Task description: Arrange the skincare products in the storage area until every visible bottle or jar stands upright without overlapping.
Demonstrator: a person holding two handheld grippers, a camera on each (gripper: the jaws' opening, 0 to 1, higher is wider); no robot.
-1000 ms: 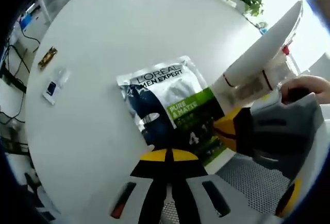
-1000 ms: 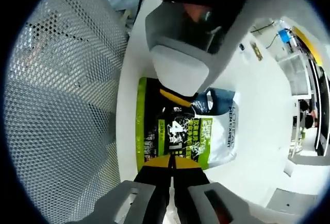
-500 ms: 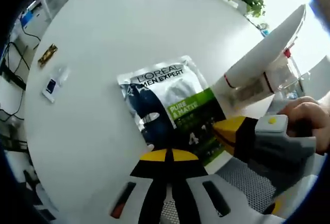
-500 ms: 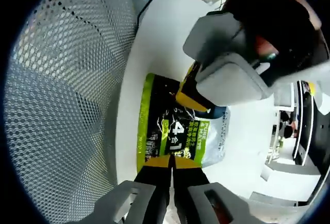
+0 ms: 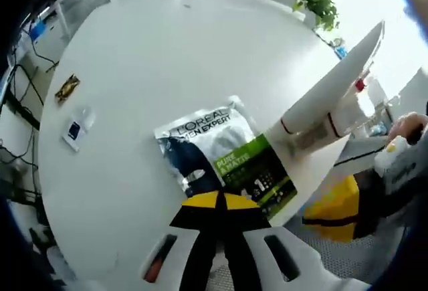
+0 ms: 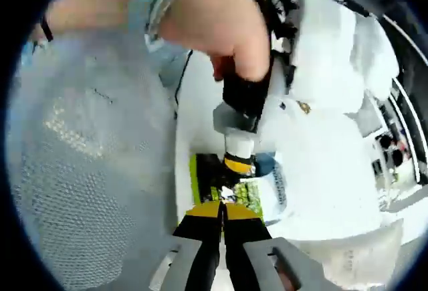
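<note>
Bystanders on and around the round white table

A round white table carries a small gold-brown packet near its far-left edge, and just beside it a small clear sachet with a dark blue square; the two lie close but apart. Beyond the table's far rim a green potted plant stands against bright window light. Dark cables trail over the floor to the left of the table. In the right gripper view, a perforated grey mesh surface lies along the table's left edge, blurred; what it belongs to cannot be told.
</note>
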